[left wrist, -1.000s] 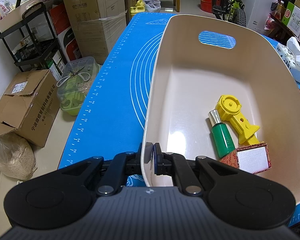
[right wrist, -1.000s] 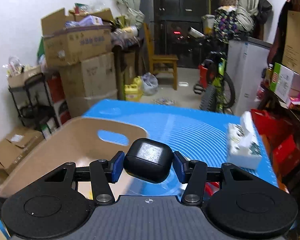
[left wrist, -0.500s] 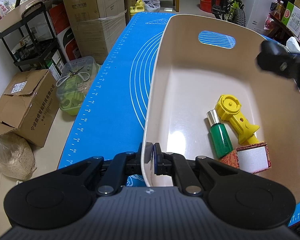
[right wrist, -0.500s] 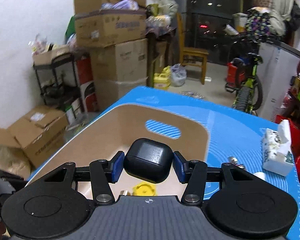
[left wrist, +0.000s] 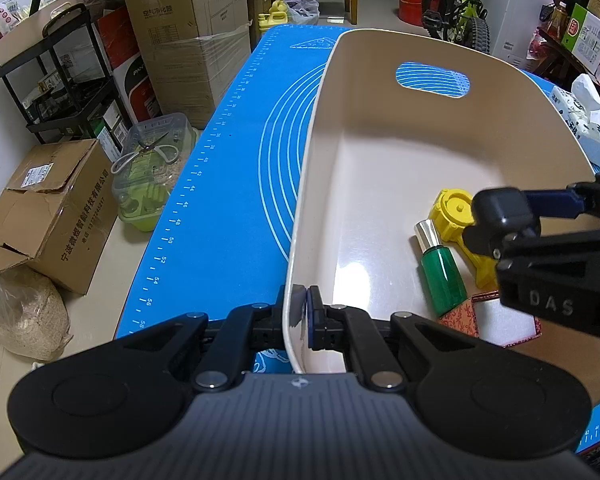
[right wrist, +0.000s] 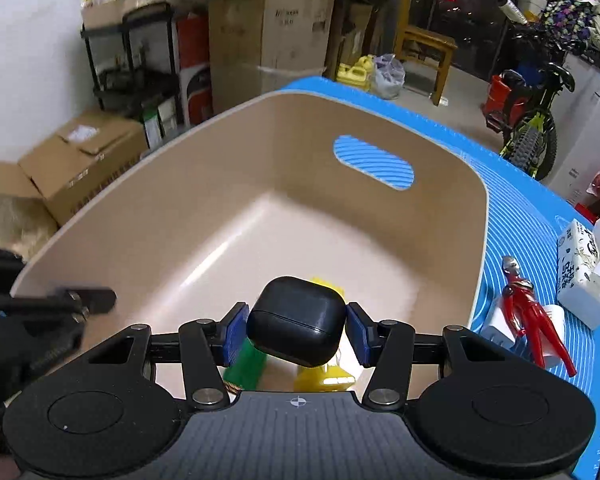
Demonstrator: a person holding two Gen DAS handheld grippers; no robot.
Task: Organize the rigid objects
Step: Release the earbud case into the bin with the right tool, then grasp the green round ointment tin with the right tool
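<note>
A beige bin (left wrist: 380, 152) with a handle slot stands on the blue mat (left wrist: 236, 168). My left gripper (left wrist: 302, 312) is shut on the bin's near rim. Inside lie a green bottle (left wrist: 440, 272), a yellow plastic part (left wrist: 454, 210) and a red patterned box with a white top (left wrist: 500, 320). My right gripper (right wrist: 296, 332) is shut on a black earbud case (right wrist: 298, 320) and holds it above the bin's inside, over the yellow part (right wrist: 324, 376) and green bottle (right wrist: 246, 368). The case also shows in the left wrist view (left wrist: 502, 212).
On the mat right of the bin (right wrist: 180, 208) lie a red action figure (right wrist: 534, 312), a white charger (right wrist: 500, 328) and a tissue pack (right wrist: 584, 268). Cardboard boxes (left wrist: 48, 208), a clear plastic container (left wrist: 152, 168) and a black shelf (left wrist: 60, 80) stand left of the table.
My right gripper has carried the black case leftward and down, from beside the bin to above its inside over the objects. My left gripper has stayed shut on the rim.
</note>
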